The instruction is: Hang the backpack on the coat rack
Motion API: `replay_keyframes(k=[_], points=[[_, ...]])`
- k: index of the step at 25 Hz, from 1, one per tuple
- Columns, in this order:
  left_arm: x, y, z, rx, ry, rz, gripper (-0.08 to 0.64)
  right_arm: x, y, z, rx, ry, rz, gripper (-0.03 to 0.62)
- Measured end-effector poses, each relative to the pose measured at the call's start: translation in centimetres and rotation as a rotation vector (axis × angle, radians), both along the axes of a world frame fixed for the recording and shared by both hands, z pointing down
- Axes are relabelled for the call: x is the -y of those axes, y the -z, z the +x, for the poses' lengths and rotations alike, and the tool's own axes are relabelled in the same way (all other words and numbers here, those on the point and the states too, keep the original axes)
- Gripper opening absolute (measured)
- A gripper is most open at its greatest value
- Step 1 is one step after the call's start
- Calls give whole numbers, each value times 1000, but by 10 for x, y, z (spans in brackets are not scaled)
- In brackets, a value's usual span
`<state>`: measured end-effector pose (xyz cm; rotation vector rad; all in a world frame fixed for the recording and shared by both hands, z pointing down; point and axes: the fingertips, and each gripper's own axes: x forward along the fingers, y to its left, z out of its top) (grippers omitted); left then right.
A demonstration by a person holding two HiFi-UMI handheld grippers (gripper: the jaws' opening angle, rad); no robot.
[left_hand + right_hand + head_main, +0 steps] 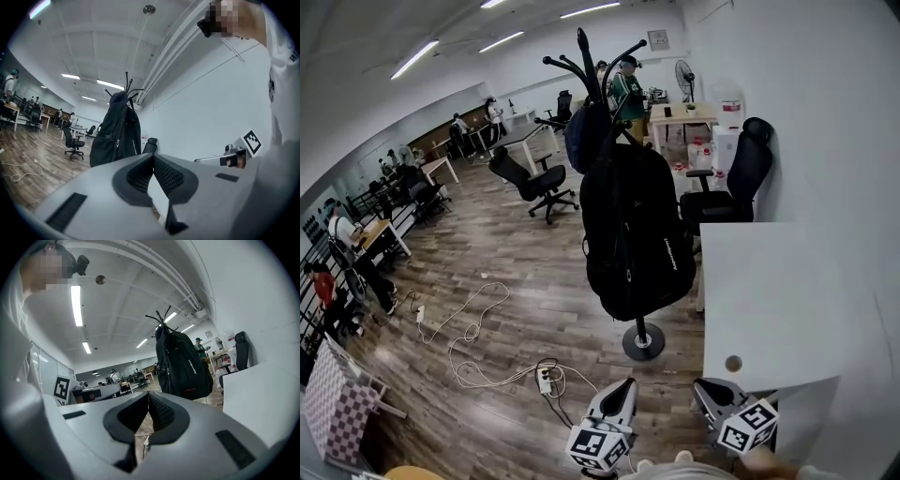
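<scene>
Wood floor (pixel 487 281) is seen across the left of the head view, white table (pixel 778 300) at lower right. Black backpack (pixel 633 234) is hung on the coat rack (pixel 586 56) at frame centre, clear of the floor, just left of the table. Black office chair (pixel 731 183) is parked at upper right. Left hand-held gripper (pixel 623 384) and right hand-held gripper (pixel 703 384) are held at bottom centre, well apart from the backpack. Both are fully closed, nothing gripped. White power strip (pixel 546 380) is laid on the floor, left of the left hand-held gripper.
</scene>
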<state>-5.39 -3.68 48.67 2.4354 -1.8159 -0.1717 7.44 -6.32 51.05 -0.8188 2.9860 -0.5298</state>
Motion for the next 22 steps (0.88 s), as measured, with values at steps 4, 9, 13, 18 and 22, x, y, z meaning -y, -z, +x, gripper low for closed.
replay_keyframes(k=[4,9,13,18,22], points=[[-3,2,-2,0,5,6,9,-5,-3,-3,-7,9,-2,15],[-7,3,-1,-3,0,5,9,-7,-2,-1,-8,2,4,15],[-5,2,0,-5,-11,-3,9,-3,-2,1,-7,-8,5,15],[-3,2,-5,-1,0,-6,9,0,-1,0,-8,-9,7,15],[-2,2,-7,-5,3,-8,9,3,0,-1,-12,-10,3,15]])
